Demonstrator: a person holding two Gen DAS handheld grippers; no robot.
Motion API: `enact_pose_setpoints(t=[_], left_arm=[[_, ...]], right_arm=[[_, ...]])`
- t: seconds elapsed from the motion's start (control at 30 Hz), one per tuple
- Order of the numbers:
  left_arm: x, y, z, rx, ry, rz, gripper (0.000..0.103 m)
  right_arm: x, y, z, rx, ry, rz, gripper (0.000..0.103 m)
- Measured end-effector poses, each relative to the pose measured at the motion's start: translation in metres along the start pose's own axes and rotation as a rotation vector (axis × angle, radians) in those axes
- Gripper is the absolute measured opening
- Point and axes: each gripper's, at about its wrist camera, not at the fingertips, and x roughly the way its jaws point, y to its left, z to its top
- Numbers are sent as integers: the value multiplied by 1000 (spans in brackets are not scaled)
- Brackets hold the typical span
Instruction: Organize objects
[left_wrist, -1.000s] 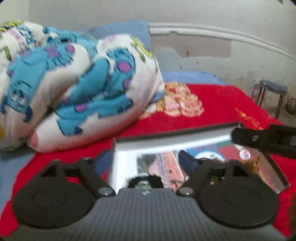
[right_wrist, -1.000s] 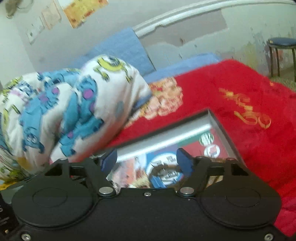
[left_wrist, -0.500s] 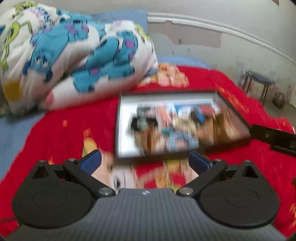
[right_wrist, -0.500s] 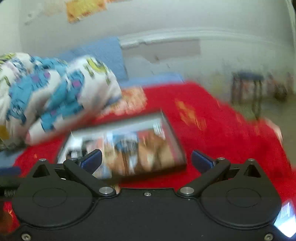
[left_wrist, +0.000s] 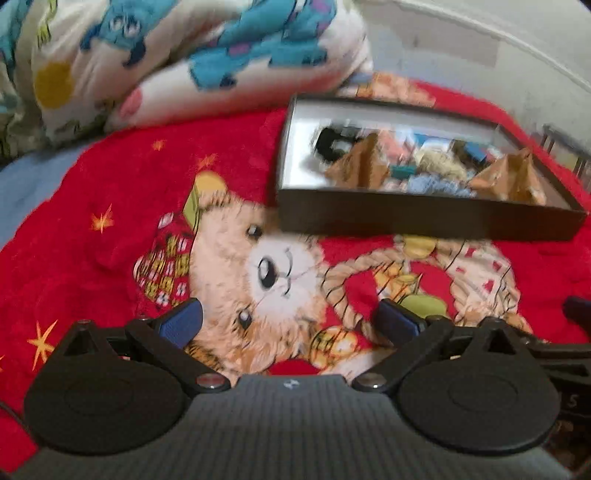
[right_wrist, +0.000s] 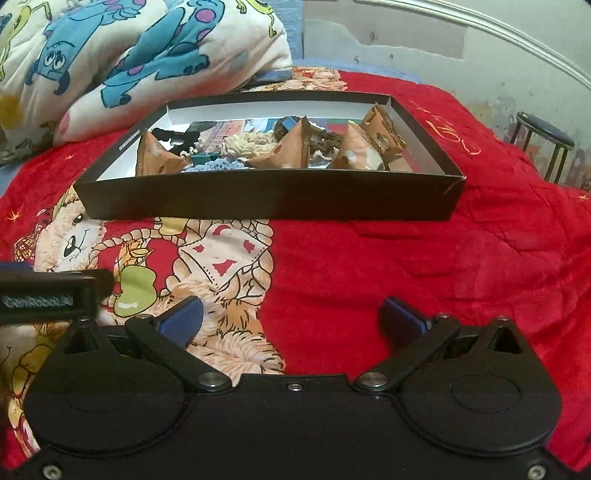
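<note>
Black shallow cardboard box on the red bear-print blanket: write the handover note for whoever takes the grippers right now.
Left gripper: open, holding nothing, hovering over the red bear-print blanket.
Right gripper: open, holding nothing, on the near side of the box.
The black shallow cardboard box sits flat on the blanket, in front of the white monster-print bedding.
Done: the brown triangular snack packets, the cream yarn bundle and the other small items lie inside the box; the pictures show no loose item on the blanket.
Left: probably little; check the unseen edges of the bed for strays.
</note>
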Motion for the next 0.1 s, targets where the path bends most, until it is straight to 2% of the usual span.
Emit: enact_pose_setpoints(t=[0.1], left_arm=[[0, -2, -7, 2, -38, 7, 103]], right_arm=[[2, 0, 0, -5, 0, -3, 103]])
